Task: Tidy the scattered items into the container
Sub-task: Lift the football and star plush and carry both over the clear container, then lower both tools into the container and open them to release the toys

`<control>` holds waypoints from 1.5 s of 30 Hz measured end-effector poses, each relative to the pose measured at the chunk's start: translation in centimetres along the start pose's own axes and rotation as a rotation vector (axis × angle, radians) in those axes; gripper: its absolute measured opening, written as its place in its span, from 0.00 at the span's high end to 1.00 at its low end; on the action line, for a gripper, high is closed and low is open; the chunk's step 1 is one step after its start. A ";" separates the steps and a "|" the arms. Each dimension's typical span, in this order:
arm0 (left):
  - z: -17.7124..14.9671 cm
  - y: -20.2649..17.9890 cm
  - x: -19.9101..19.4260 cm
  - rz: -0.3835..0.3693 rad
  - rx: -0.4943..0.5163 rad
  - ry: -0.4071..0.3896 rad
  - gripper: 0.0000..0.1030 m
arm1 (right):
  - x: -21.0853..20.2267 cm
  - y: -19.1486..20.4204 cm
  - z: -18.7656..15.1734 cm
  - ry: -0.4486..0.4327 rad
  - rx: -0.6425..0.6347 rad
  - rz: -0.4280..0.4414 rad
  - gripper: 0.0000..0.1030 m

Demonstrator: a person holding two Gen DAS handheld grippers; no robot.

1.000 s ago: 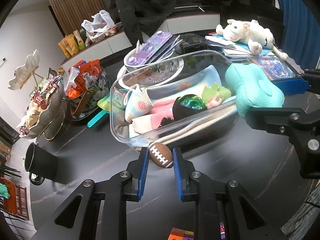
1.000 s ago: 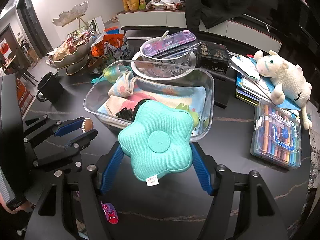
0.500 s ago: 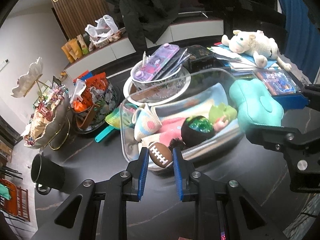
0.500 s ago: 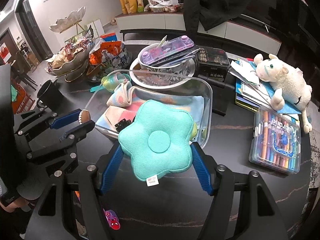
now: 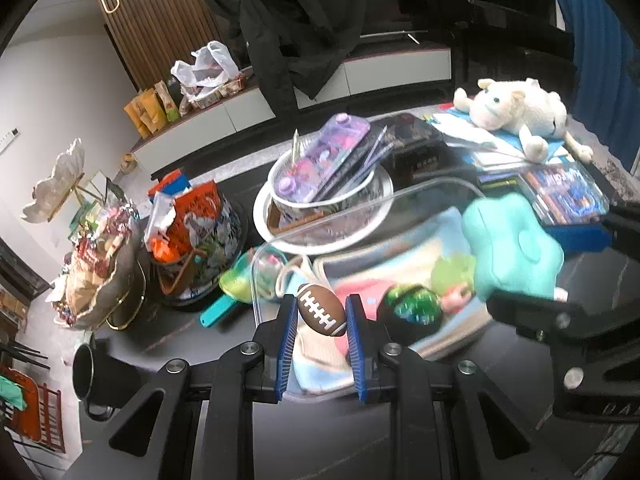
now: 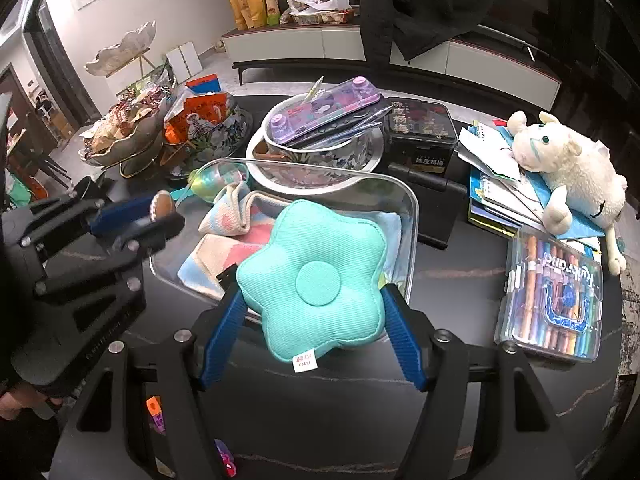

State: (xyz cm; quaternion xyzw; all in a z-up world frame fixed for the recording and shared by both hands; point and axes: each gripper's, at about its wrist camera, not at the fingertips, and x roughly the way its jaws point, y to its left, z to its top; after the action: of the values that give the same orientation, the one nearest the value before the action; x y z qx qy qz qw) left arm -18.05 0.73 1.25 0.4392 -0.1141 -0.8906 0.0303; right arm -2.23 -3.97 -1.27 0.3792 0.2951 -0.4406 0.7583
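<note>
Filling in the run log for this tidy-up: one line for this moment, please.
left gripper: shut on toy football, above clear container | right gripper: shut on teal flower cushion, over container's near rim | neither released

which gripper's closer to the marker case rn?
Right. The right gripper, shut on the teal star cushion, sits just beside the marker case. The left gripper, holding the toy football, is across the clear bin.

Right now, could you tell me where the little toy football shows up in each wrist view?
Left wrist view: the toy football sits low centre, clamped in the left hand-held gripper.
Right wrist view: the football peeks out at the left edge.
Shared landmark: the clear container, just beyond it in both.
</note>
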 end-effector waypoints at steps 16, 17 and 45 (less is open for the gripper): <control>2.4 1.4 3.3 -0.009 -0.030 0.015 0.79 | 1.9 -0.3 2.6 0.010 -0.011 -0.016 0.36; 2.4 1.5 3.5 -0.010 -0.032 0.016 0.79 | 2.1 -0.3 2.7 0.011 -0.013 -0.018 0.36; 2.0 1.8 4.2 -0.052 -0.054 0.045 0.36 | 3.1 -0.8 2.4 0.040 -0.005 -0.067 0.25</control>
State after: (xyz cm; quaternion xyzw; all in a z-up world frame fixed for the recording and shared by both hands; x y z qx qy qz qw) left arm -22.32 -1.30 -0.41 0.4611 -0.0781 -0.8836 0.0217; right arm -1.29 -7.61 -2.63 0.3760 0.3239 -0.4574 0.7379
